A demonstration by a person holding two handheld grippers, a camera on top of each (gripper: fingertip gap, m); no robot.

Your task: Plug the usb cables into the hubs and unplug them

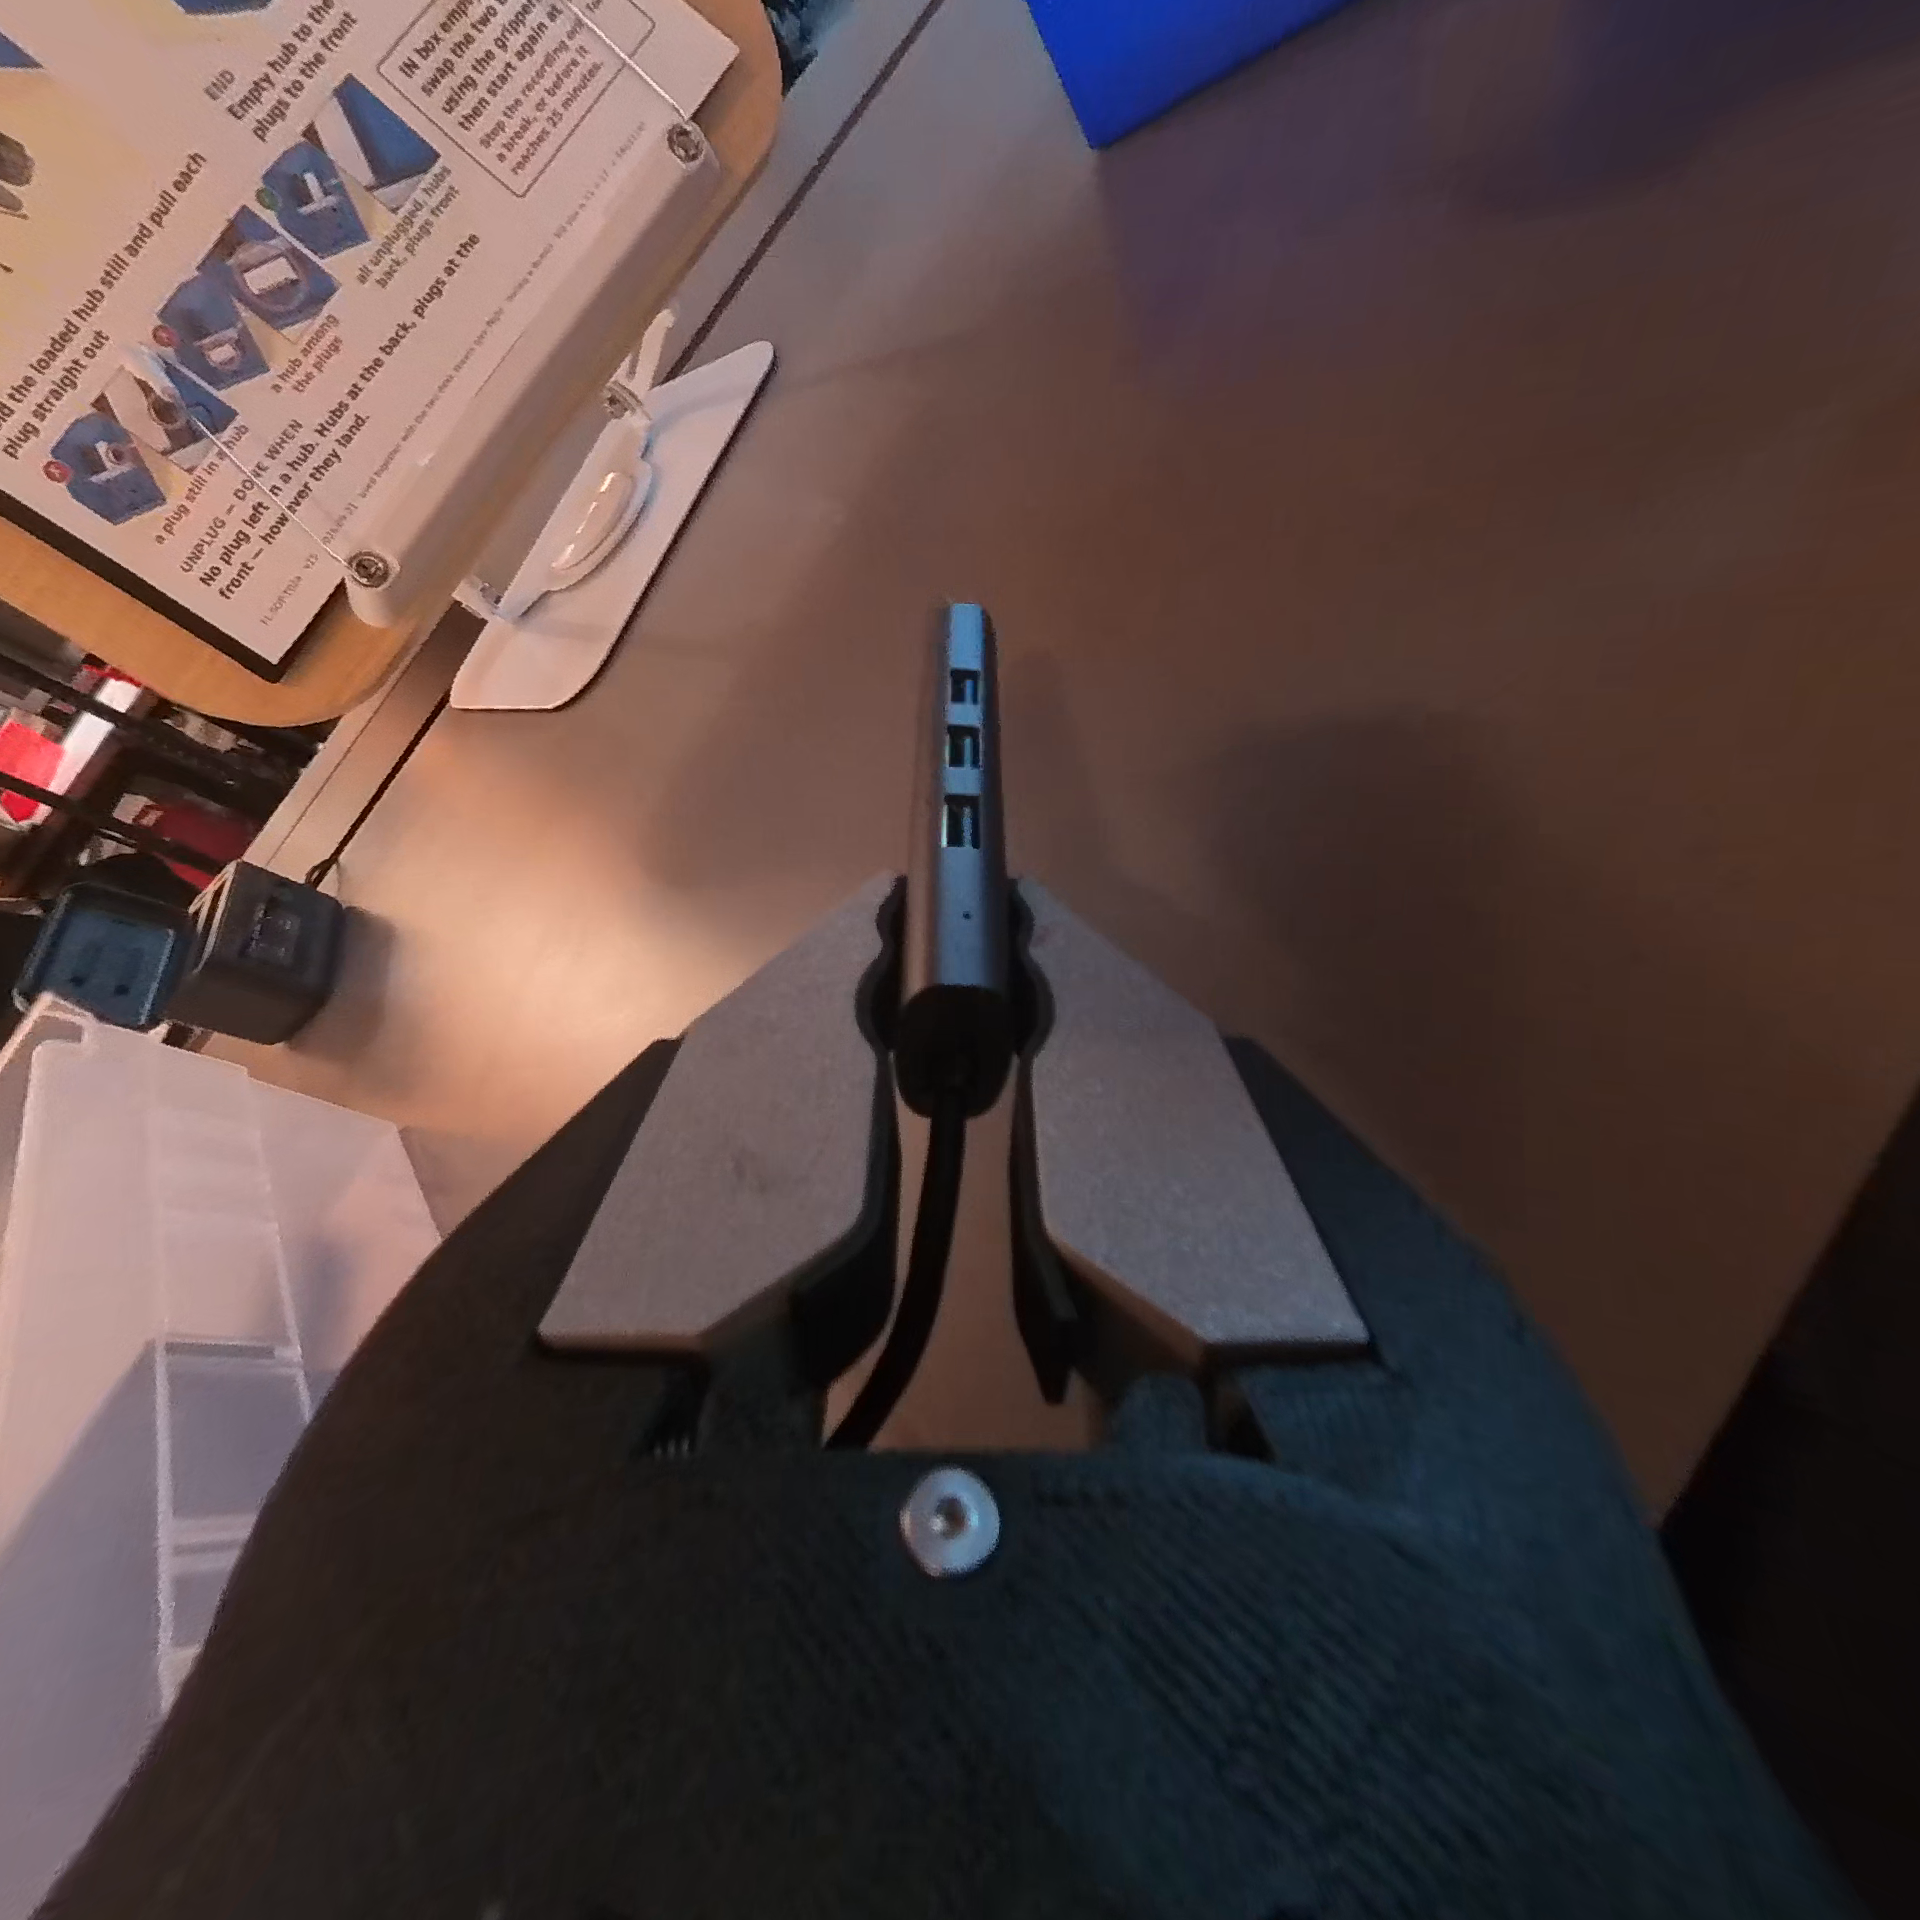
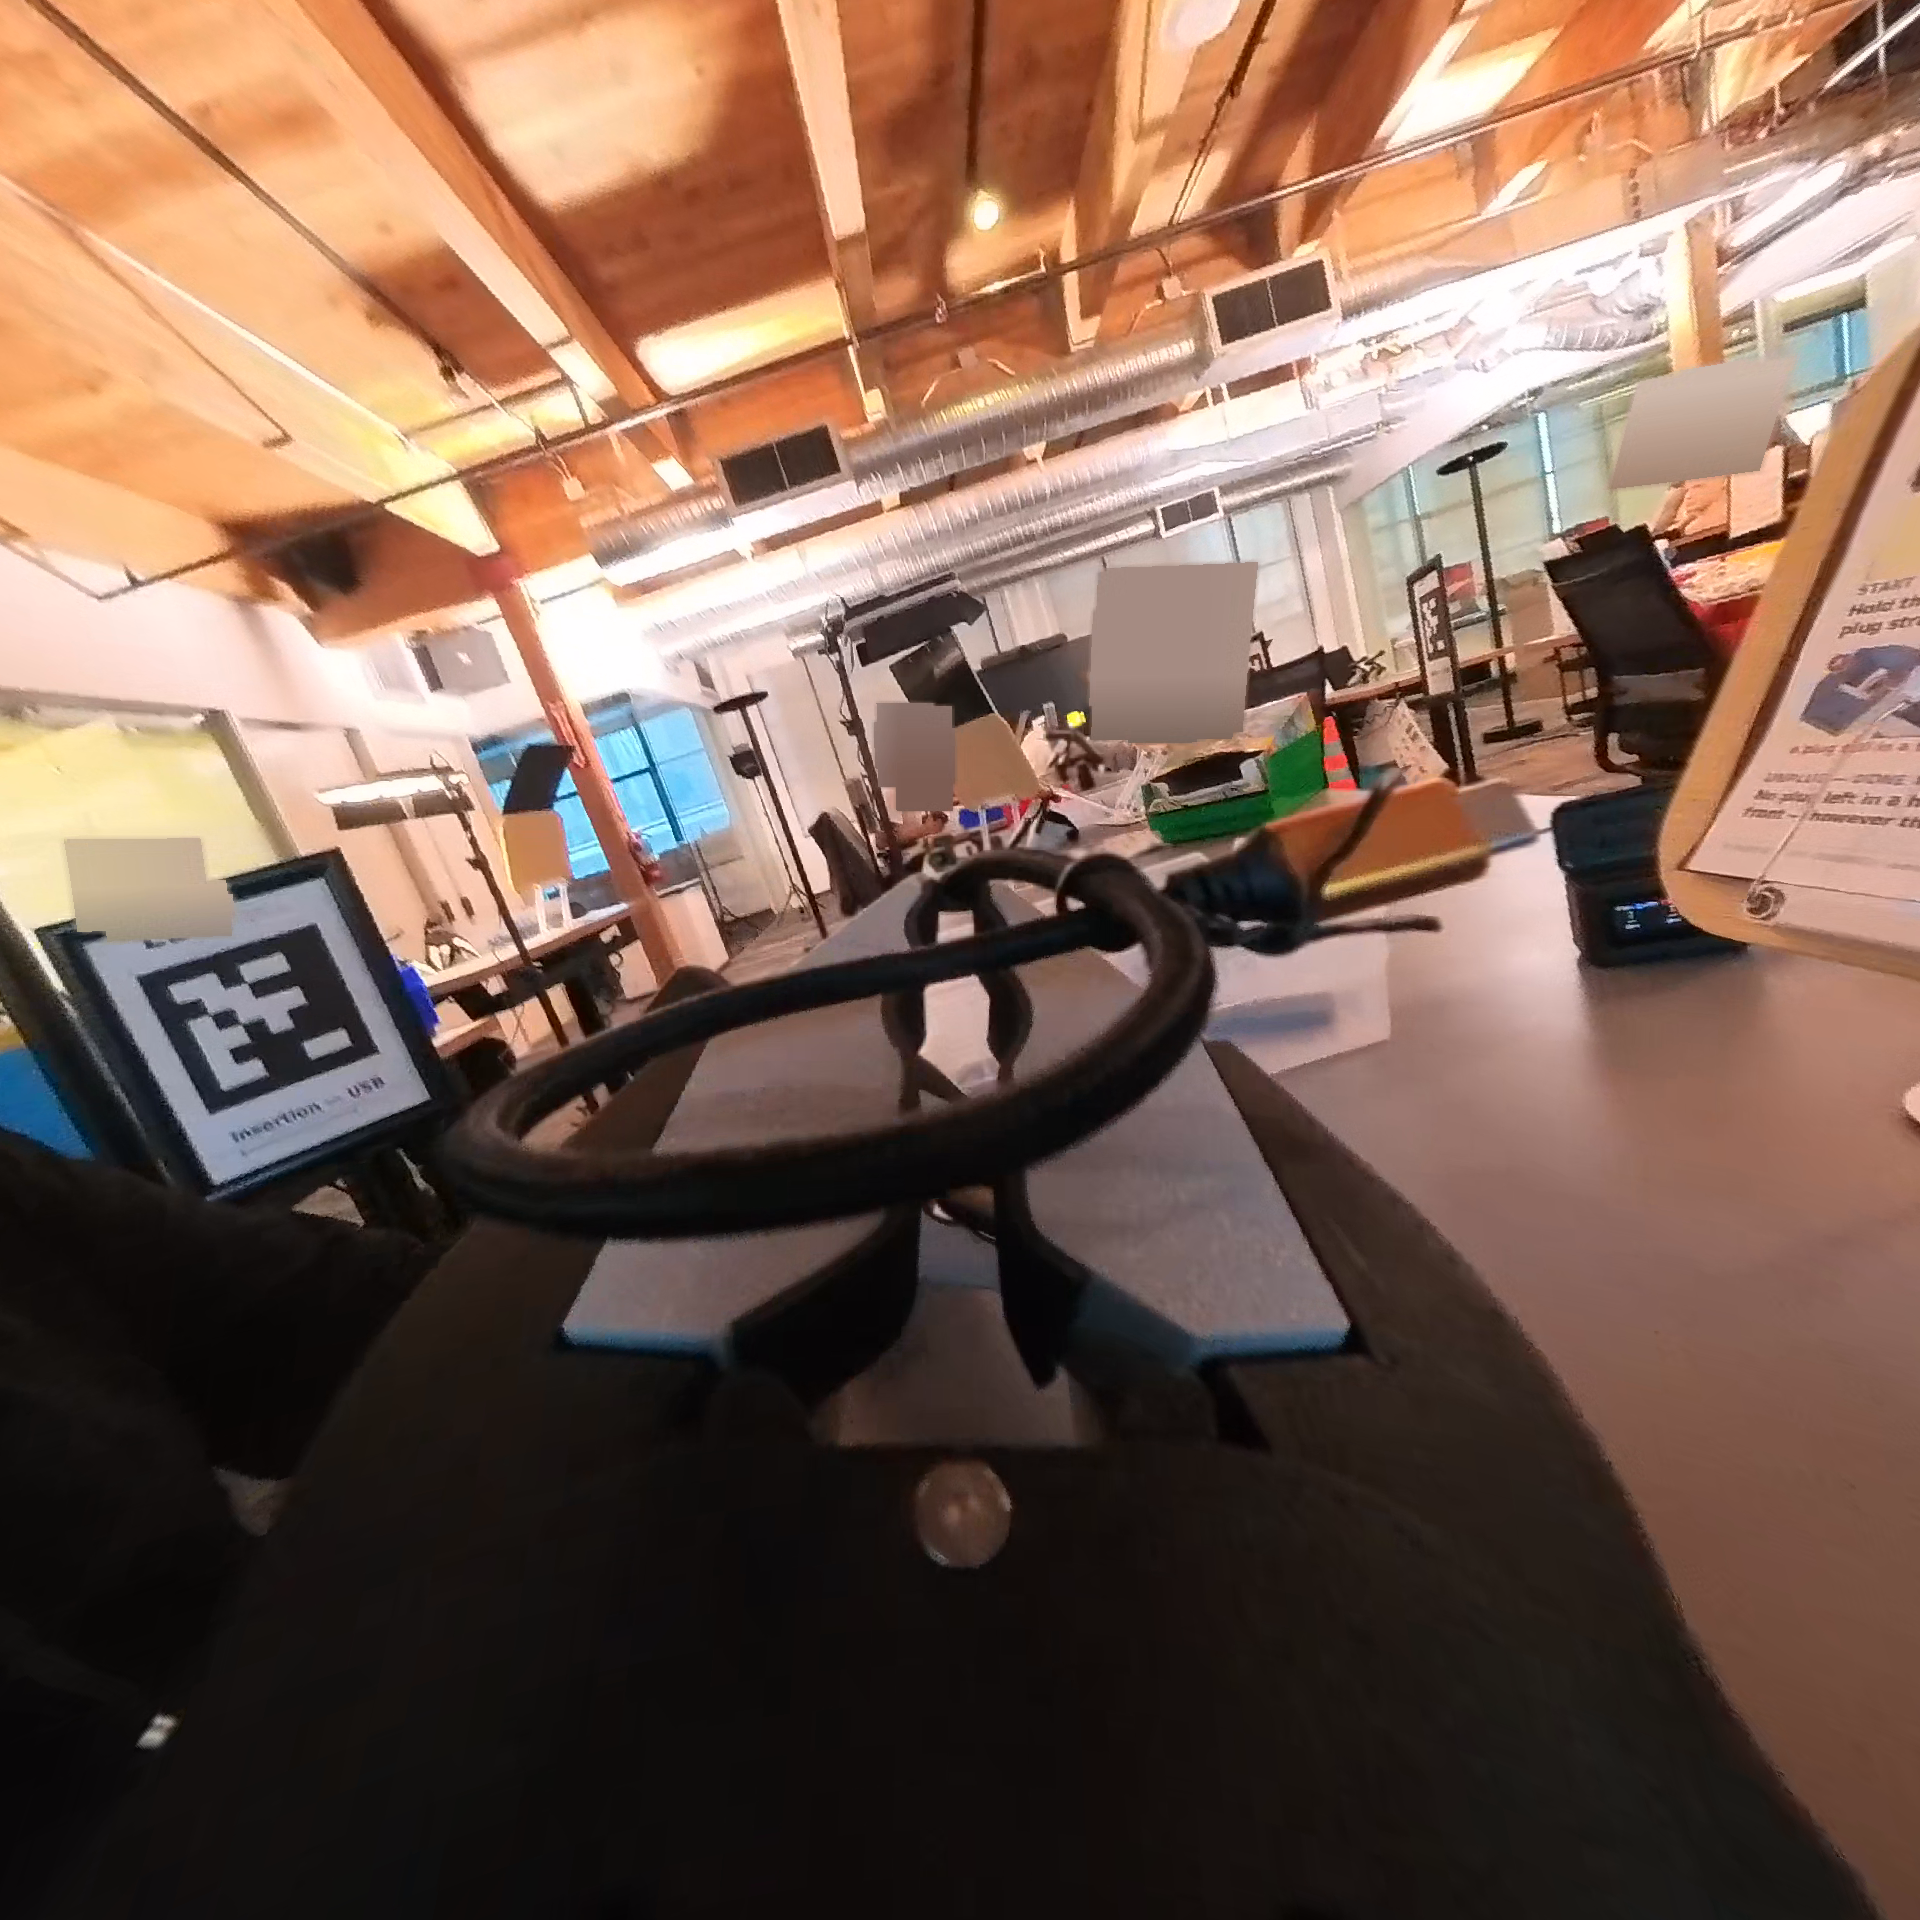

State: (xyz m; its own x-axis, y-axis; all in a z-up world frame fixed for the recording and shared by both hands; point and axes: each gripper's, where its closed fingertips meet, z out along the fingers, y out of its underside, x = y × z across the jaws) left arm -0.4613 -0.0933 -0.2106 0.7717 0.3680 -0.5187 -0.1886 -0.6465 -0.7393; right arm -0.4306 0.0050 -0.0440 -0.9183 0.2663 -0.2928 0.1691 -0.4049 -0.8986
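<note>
Two grippers up, each w/ something in it. Left gripper: jaws pinched on a grey USB hub, clamped at its cable end; hub sticks fwd past the tips above the table, two empty ports facing the cam. Hub's black lead runs back between the jaws. Left of it: instruction sheet on a wooden board in a white stand, small black device at table edge, clear plastic bin lower left.

Right gripper: jaws nearly together, pinching a black USB cable coiled in a loop that lies over the fingers; its plug points right, beyond the tips. Can't tell exactly where on the cable the grip lands – blurred. Framed black-and-white marker sign at left, wooden board at right edge, small black device w/ lit screen on the table beside it
</note>
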